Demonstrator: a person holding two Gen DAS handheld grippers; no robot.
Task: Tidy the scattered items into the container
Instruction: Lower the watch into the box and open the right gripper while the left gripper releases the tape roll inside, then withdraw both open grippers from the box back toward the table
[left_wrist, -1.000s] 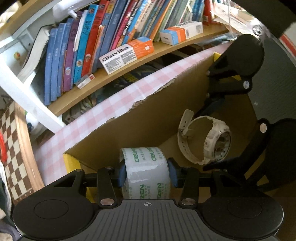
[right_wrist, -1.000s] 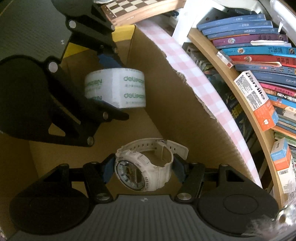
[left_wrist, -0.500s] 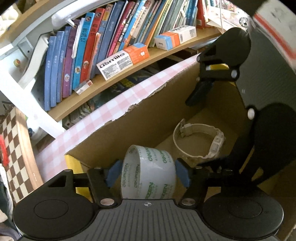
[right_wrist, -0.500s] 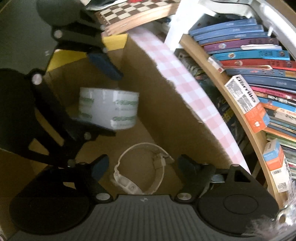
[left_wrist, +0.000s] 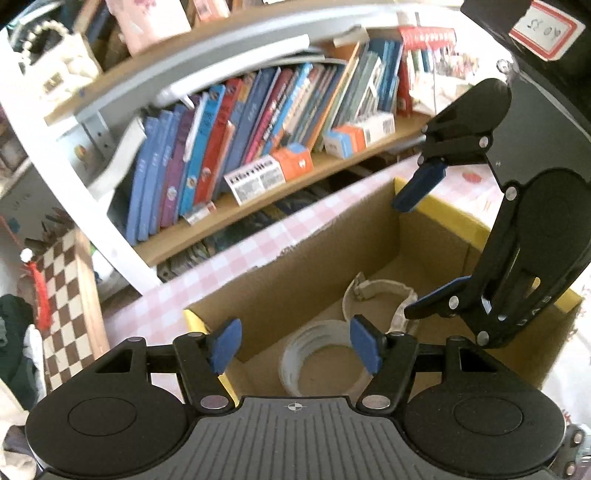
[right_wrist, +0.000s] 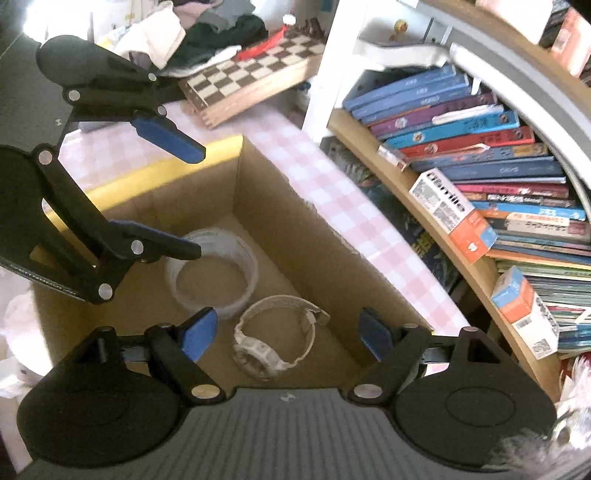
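Note:
A roll of clear tape (right_wrist: 211, 271) lies flat on the floor of the cardboard box (right_wrist: 314, 236). Beside it lies a white wristwatch (right_wrist: 275, 341). In the left wrist view the tape roll (left_wrist: 321, 356) and the watch (left_wrist: 380, 299) show inside the box (left_wrist: 306, 273). My left gripper (left_wrist: 295, 345) hovers open above the box with nothing between its blue pads. My right gripper (right_wrist: 284, 332) is open too, above the watch and holding nothing. Each gripper appears in the other's view: the right gripper (left_wrist: 421, 251) and the left gripper (right_wrist: 192, 201).
A bookshelf (left_wrist: 258, 155) full of books and small cartons stands just behind the box. A pink checked cloth (right_wrist: 332, 192) covers the table. A wooden chessboard (right_wrist: 251, 81) and a heap of clothes (right_wrist: 207, 33) lie to the left.
Both grippers opened, dropping the tape roll and the watch onto the box floor. Both have since risen well above the box; the tape now lies flat.

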